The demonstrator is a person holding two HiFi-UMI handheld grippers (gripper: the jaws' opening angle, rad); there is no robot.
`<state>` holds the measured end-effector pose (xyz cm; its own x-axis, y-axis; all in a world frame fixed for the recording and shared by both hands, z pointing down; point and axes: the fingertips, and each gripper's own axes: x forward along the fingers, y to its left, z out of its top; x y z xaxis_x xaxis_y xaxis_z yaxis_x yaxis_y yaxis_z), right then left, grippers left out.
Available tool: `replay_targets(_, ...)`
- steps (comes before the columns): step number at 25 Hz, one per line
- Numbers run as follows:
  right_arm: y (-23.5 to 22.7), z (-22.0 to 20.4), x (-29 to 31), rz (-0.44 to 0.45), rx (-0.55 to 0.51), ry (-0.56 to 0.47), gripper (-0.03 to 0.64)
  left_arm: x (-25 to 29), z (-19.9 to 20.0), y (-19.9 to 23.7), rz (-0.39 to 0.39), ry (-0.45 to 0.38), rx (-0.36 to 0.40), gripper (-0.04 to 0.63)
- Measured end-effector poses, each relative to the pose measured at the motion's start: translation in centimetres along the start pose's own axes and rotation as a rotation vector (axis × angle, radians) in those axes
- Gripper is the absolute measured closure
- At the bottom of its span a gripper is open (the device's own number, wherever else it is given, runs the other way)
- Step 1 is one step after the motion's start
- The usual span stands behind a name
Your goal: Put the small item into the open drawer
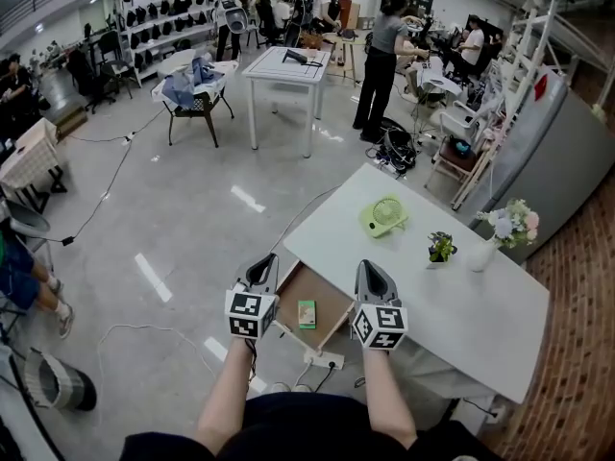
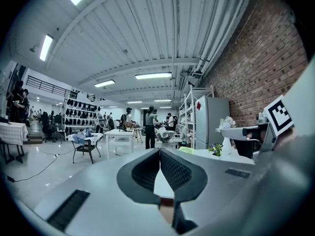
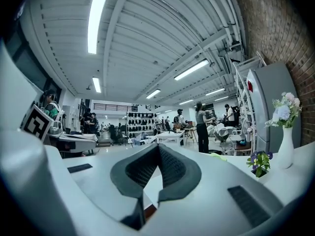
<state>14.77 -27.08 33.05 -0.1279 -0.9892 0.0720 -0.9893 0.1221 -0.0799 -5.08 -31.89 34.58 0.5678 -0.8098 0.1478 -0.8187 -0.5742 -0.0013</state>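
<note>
Head view, grippers: two. The left gripper (image 1: pixel 261 269) is just beside the left edge of the open wooden drawer (image 1: pixel 325 294). The right gripper (image 1: pixel 373 275) is just beside the drawer's right edge.
Head view, drawer: one, pulled out from the white table (image 1: pixel 461 310).
Head view, task thing: one small green item (image 1: pixel 307 313), lying flat on the drawer's floor and apart from both grippers.
Head view, table things: three, all beyond the drawer. They are one green round fan (image 1: pixel 384 216), one small potted plant (image 1: pixel 441 248) and one white vase (image 1: pixel 483 254) holding pale flowers.
Left gripper view, jaws: two dark ribbed pads, clenched tip to tip with nothing between them.
Left gripper view, table things: the vase and the plant show to the right.
Right gripper view, jaws: two pads pressed together, nothing grasped.
Right gripper view, table things: the vase and the plant show to the right.
</note>
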Motion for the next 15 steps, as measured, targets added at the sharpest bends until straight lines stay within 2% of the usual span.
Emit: replay_targets(15,0.8,-0.7,0.4,0.023,0.0,0.017,0.617,-0.7,-0.8,1.2,0.032,0.014,-0.014,0.572)
